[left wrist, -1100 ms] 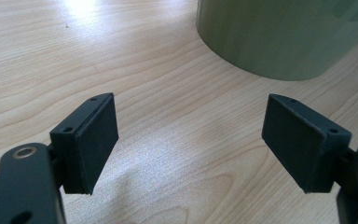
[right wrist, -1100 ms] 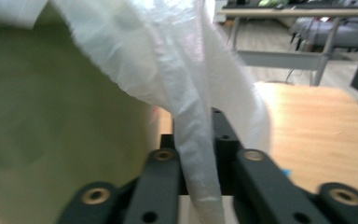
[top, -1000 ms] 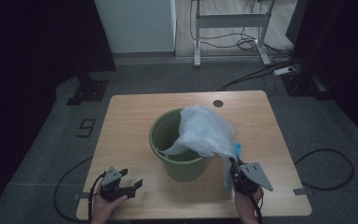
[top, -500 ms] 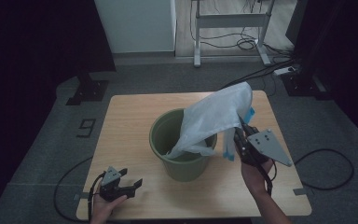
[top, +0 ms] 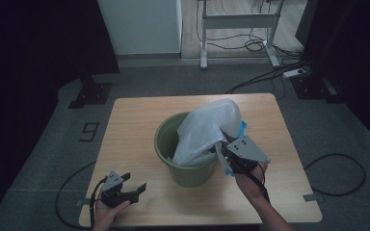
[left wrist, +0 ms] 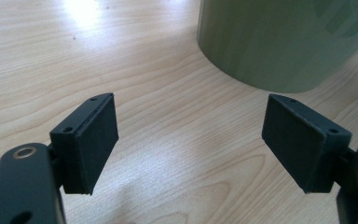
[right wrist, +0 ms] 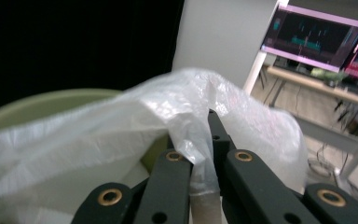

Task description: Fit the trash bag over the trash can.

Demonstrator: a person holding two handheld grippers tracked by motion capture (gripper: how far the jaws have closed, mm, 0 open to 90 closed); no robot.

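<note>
Two grippers: right gripper (top: 227,153) jaws clenched on thin white plastic bag (top: 206,130); you spread its edge over round green plastic bin (top: 185,166) rim slowly. Left gripper (top: 125,188) jaws released, low over wooden bench (top: 135,120); use it to steady bin.

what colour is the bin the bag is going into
Olive green bin, clearest in the high view; the plastic bag draped in it is translucent white.

A wooden table (top: 135,125) filled the centre, a white cabinet (top: 139,26) stood upper left, and what looked like monitors (right wrist: 317,39) glowed upper right.
</note>
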